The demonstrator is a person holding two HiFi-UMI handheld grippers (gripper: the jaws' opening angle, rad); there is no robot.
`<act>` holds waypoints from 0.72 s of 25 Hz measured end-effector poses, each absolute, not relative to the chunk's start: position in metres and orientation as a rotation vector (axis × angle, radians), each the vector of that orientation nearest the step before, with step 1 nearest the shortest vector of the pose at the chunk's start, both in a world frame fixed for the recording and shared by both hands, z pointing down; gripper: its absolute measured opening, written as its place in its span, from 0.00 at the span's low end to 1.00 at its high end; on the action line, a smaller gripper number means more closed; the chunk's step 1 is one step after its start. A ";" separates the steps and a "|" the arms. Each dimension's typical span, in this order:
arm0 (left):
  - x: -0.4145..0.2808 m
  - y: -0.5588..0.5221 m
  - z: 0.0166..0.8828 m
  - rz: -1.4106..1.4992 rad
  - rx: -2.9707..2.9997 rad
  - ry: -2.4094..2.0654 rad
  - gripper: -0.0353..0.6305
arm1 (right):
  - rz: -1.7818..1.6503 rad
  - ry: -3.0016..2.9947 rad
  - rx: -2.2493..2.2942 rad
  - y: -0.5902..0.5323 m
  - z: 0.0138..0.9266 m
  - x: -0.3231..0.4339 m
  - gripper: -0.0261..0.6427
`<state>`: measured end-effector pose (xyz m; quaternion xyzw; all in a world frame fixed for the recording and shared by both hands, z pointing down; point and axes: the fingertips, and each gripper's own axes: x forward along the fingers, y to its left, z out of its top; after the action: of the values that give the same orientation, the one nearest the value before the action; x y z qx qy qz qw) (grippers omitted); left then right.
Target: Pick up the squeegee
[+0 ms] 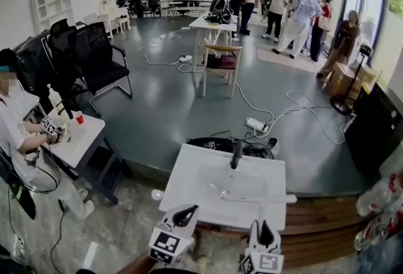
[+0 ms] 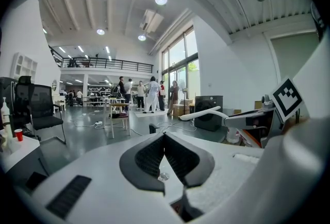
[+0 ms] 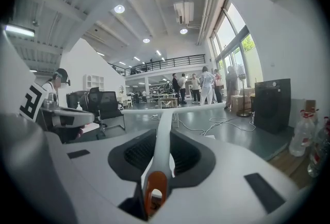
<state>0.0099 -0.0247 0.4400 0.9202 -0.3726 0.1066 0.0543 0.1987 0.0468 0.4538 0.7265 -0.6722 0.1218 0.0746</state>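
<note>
The squeegee [image 3: 163, 130] is white with an orange handle end. Its handle runs between the jaws of my right gripper [image 3: 164, 140], which is shut on it, and its long blade lies crosswise ahead. In the head view the squeegee [image 1: 259, 199] hangs over the near edge of the white table [image 1: 189, 184], above my right gripper [image 1: 263, 232]. My left gripper [image 1: 182, 216] is to its left at the table's near edge. In the left gripper view my left gripper [image 2: 164, 148] is shut, with nothing between its pads. The squeegee [image 2: 203, 113] shows off to the right there.
A black upright object [image 1: 237, 154] stands at the table's far side, with cables and a power strip [image 1: 256, 123] on the floor beyond. A seated person [image 1: 19, 134] works at a small table on the left. Plastic bottles [image 1: 378, 197] stand at the right by a wooden step.
</note>
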 end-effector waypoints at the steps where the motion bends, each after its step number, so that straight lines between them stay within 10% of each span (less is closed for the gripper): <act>1: 0.009 -0.025 0.440 0.324 2.796 -1.132 0.06 | 0.365 -2.019 2.177 0.046 0.454 0.198 0.16; 18: 0.005 -0.028 0.437 0.311 2.798 -1.132 0.06 | 0.378 -2.005 2.169 0.045 0.457 0.195 0.16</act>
<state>0.0054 -0.0280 0.4372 0.9207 -0.3727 0.1024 0.0536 0.1949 0.0446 0.4565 0.7259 -0.6711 0.1266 0.0818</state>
